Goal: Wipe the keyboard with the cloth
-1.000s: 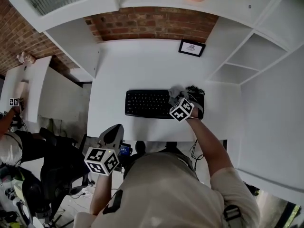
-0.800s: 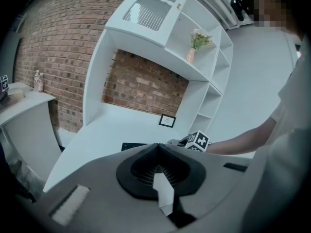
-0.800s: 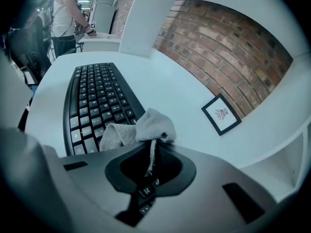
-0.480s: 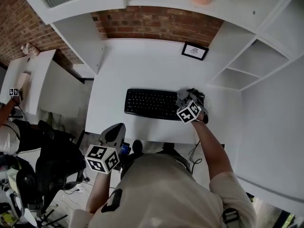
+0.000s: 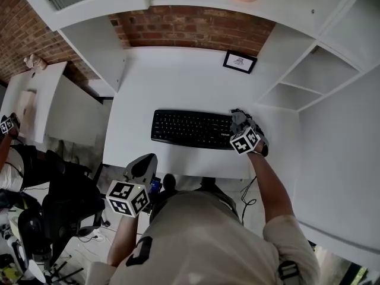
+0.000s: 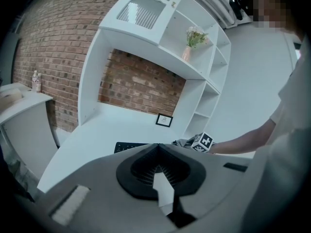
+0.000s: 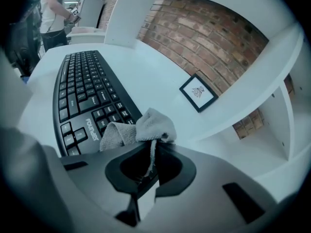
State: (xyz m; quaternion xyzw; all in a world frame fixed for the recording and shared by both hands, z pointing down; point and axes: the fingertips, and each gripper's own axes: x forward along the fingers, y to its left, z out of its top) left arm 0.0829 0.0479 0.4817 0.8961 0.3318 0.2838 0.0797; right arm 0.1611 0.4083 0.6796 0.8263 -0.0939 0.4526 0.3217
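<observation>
Right claw [image 5: 240, 125] clenched on a bunched grey cloth [image 5: 237, 119] at the right-hand end of a black keyboard [image 5: 190, 129], which lies across the front of a white bench [image 5: 178, 82] with a small framed picture [image 5: 239, 60] against the brick wall behind; the right gripper view shows a fold of the cloth nipped between the jaws and the rest of the bunch spilling forward over the end keys, apparently touching them. The left claw [image 5: 141, 166] hangs off the bench's near edge, well apart from the keyboard, its jaws pressed together on nothing. The wiping pass itself looks to be in hand, with the cloth at one extreme of the key rows; the next move likely calls for a steady drag leftward along the keys, light enough that the keyboard does not skid, since nothing is steadying it
</observation>
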